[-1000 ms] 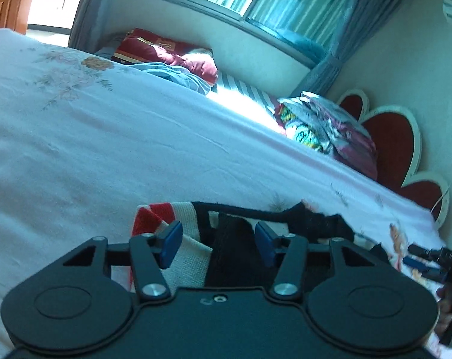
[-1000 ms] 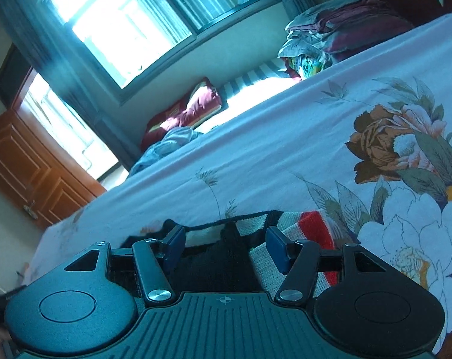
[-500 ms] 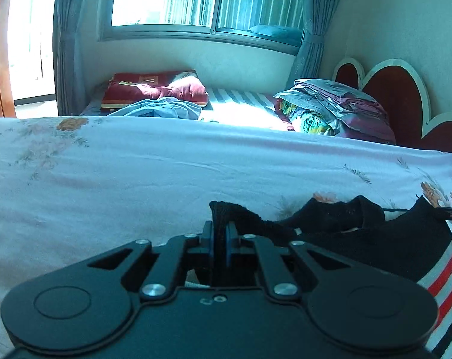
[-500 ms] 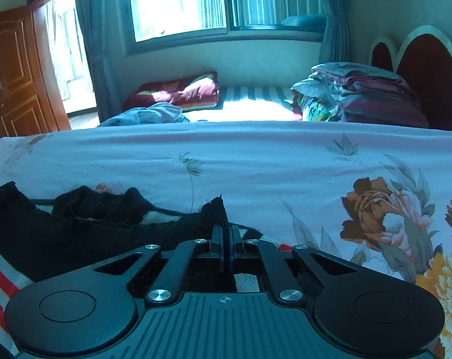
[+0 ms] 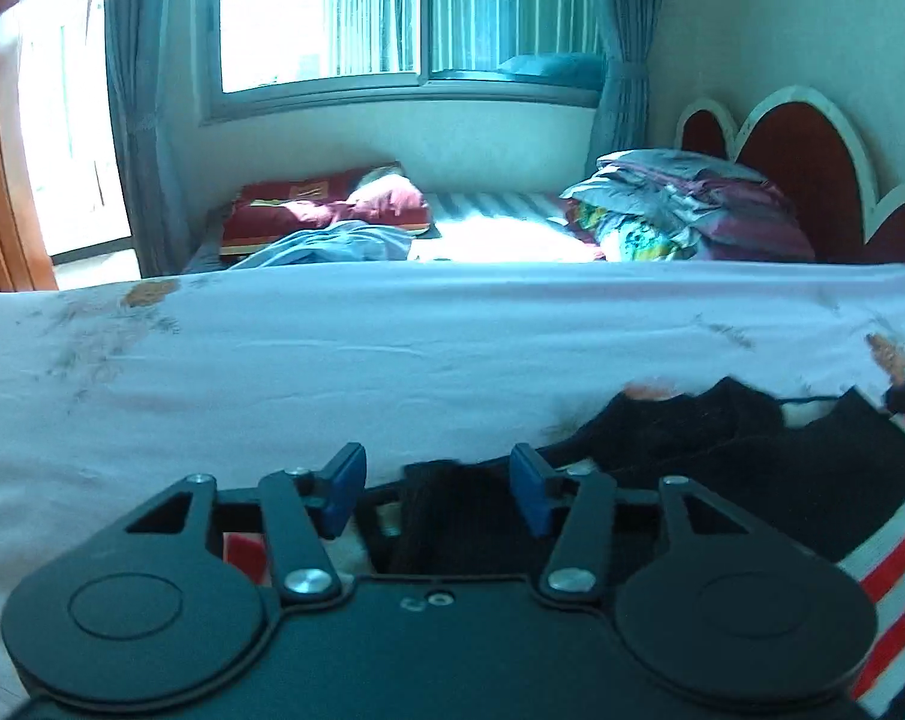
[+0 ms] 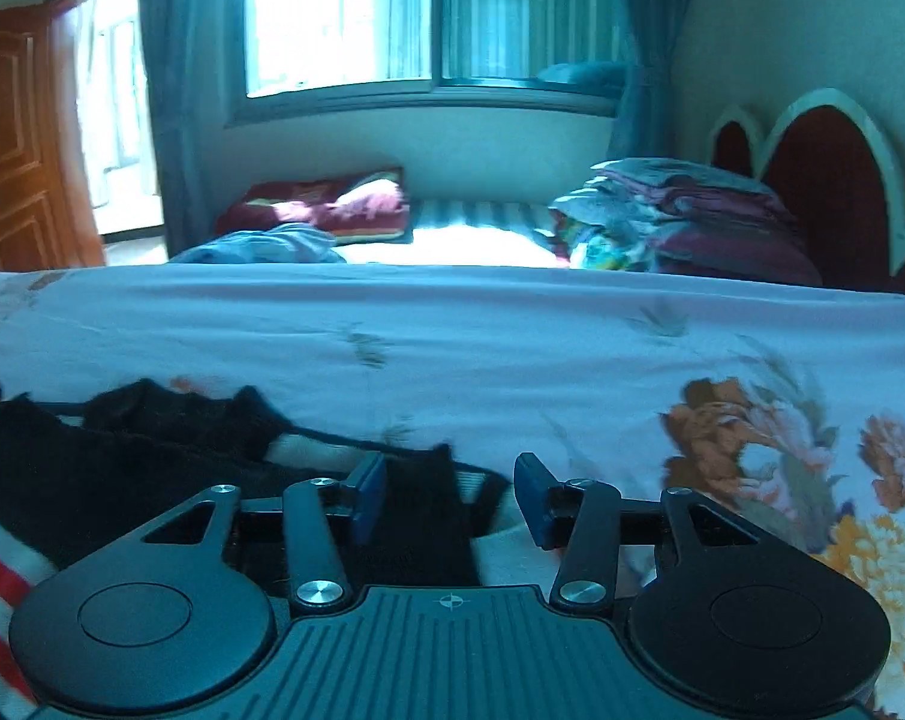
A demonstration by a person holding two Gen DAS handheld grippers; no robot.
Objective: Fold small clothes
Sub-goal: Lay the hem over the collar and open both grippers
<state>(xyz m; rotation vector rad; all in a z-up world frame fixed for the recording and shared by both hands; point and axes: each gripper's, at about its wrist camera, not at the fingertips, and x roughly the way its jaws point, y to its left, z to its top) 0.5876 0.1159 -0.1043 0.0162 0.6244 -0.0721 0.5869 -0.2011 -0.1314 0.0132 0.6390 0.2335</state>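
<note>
Pale floral bedsheet [image 5: 392,372] fills both views, with my small black knit garment [image 5: 722,456] with red and white stripes lying crumpled on its near edge. My left gripper [image 5: 437,489] and right gripper [image 6: 450,495] have just been opening, pads clear of the black folds between them. Next I should smooth it flat before regripping.

floral bedsheet [image 5: 392,360], red pillow [image 5: 326,207], folded bedding pile [image 5: 686,210], window [image 5: 392,6], wooden door [image 6: 8,138]
</note>
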